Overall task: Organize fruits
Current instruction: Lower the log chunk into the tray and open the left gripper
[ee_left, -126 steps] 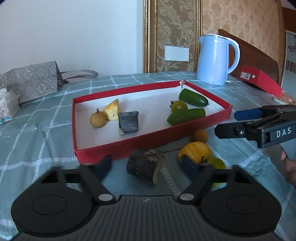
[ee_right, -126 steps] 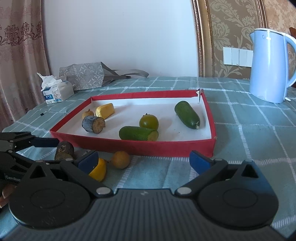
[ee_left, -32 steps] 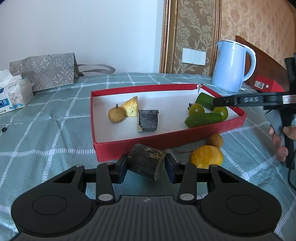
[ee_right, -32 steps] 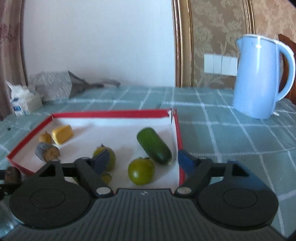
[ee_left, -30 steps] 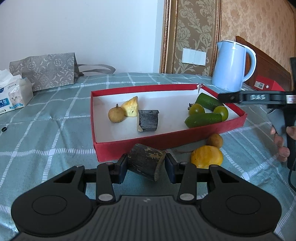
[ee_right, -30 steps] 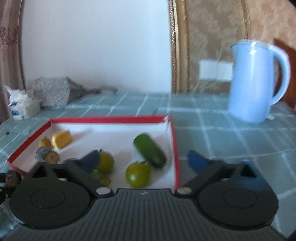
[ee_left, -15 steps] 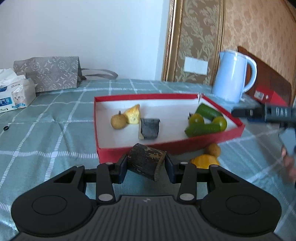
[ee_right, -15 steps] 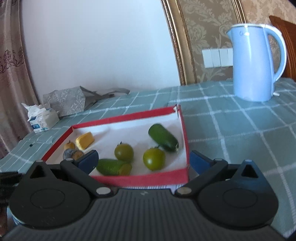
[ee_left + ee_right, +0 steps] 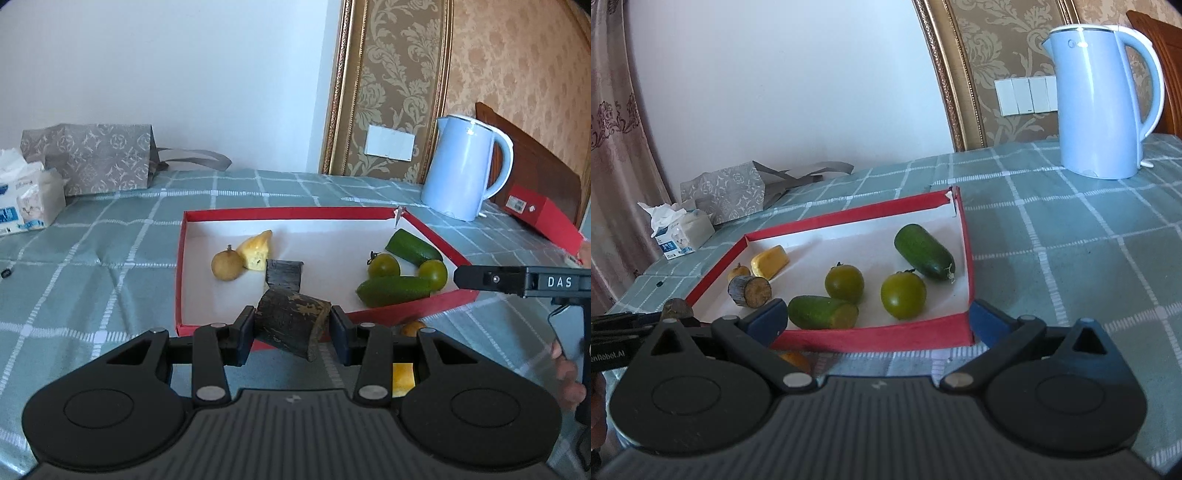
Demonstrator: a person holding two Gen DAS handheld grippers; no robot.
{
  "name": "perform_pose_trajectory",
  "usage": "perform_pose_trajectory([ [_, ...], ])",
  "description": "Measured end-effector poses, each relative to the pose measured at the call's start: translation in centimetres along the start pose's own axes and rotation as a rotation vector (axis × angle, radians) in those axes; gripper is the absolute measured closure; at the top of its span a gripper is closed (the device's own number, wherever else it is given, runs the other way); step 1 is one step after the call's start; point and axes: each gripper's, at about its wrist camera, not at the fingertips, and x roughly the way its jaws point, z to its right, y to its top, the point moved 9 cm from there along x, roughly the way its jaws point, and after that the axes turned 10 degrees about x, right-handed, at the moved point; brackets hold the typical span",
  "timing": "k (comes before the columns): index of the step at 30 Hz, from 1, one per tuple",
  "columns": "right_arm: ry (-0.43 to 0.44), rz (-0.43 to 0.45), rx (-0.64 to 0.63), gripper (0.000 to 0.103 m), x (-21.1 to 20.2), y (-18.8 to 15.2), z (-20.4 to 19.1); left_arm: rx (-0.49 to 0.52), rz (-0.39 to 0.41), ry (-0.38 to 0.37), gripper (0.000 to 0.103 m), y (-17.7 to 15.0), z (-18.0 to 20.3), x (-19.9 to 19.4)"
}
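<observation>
Bare tray floor (image 9: 207,295) lies beside the dark chunk (image 9: 282,275).

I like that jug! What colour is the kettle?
Light blue; the kettle shows best in the right wrist view.

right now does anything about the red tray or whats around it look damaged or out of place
Yes. The red tray has a split far right corner, with torn white lining sticking up. A yellow fruit and a small orange one lie outside it on the cloth. Otherwise nothing is spilled.
</observation>
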Motion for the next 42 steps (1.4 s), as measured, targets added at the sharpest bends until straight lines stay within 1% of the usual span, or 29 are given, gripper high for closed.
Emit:
perform_pose_trajectory([
  [4, -0.005, 0.000, -0.006, 0.000, 0.1, 0.0, -0.1, 0.000, 0.007, -0.022, 0.061, 1.6, 0.3, 0.7],
  [6, -0.010, 0.000, -0.016, 0.000, 0.1, -0.1, -0.1, 0.020, 0.014, -0.017, 0.061, 2.8, 0.5, 1.5],
  [8, -0.019, -0.005, -0.039, 0.000, 0.2, -0.2, -0.3, 0.038, 0.017, -0.002, 0.061, 4.1, 0.7, 2.7],
  [11, -0.048, -0.012, -0.092, 0.000, 0.3, -0.4, -0.7, 0.021, 0.008, 0.015, 0.061, 5.8, 0.6, 5.2],
  [14, -0.086, 0.008, -0.145, 0.000, 0.3, -0.4, -1.1, 0.039, -0.028, 0.043, 0.060, 6.8, 0.2, 8.2],
  [15, -0.105, 0.018, -0.175, 0.000, 0.4, -0.5, -1.3, 0.043, -0.029, 0.053, 0.054, 7.0, 0.2, 8.8],
  [16, -0.130, 0.027, -0.211, 0.000, 0.5, -0.6, -1.5, 0.043, -0.028, 0.063, 0.046, 7.3, 0.1, 9.4],
  [17, -0.153, 0.042, -0.249, 0.000, 0.5, -0.6, -1.7, 0.037, -0.019, 0.069, 0.040, 7.6, 0.0, 9.7],
  [18, -0.169, 0.060, -0.283, 0.000, 0.5, -0.7, -2.0, 0.035, -0.015, 0.068, 0.027, 7.8, 0.0, 10.0],
  [19, -0.185, 0.083, -0.318, 0.000, 0.4, -0.8, -2.4, 0.035, -0.009, 0.066, 0.023, 7.9, 0.0, 10.3],
  [20, -0.197, 0.101, -0.344, 0.000, 0.4, -0.7, -2.7, 0.034, -0.003, 0.068, 0.023, 8.0, 0.1, 10.4],
  [23, -0.217, 0.136, -0.397, 0.000, 0.1, -0.7, -3.4, 0.029, 0.002, 0.067, 0.023, 7.9, 0.1, 10.4],
  [25, -0.191, 0.134, -0.417, 0.000, 0.0, -0.8, -3.9, 0.015, 0.000, 0.058, 0.023, 7.6, -0.1, 10.2],
  [28, -0.187, 0.136, -0.412, 0.000, -0.2, -0.6, -3.9, 0.014, -0.002, 0.034, 0.023, 7.0, 0.1, 9.3],
  [34, -0.221, 0.114, -0.380, 0.000, 0.2, -0.4, -2.9, 0.062, 0.007, 0.042, 0.023, 4.9, 1.1, 6.4],
  [36, -0.233, 0.105, -0.374, 0.000, 0.4, -0.4, -2.6, 0.073, 0.003, 0.033, 0.023, 4.0, 1.7, 5.6],
  [39, -0.266, 0.107, -0.361, 0.000, 0.5, -0.2, -2.0, 0.063, -0.006, 0.017, 0.023, 2.6, 2.1, 4.5],
  [42, -0.277, 0.098, -0.321, 0.000, 0.6, 0.1, -1.1, 0.041, -0.016, -0.013, 0.023, 1.6, 2.4, 3.7],
])
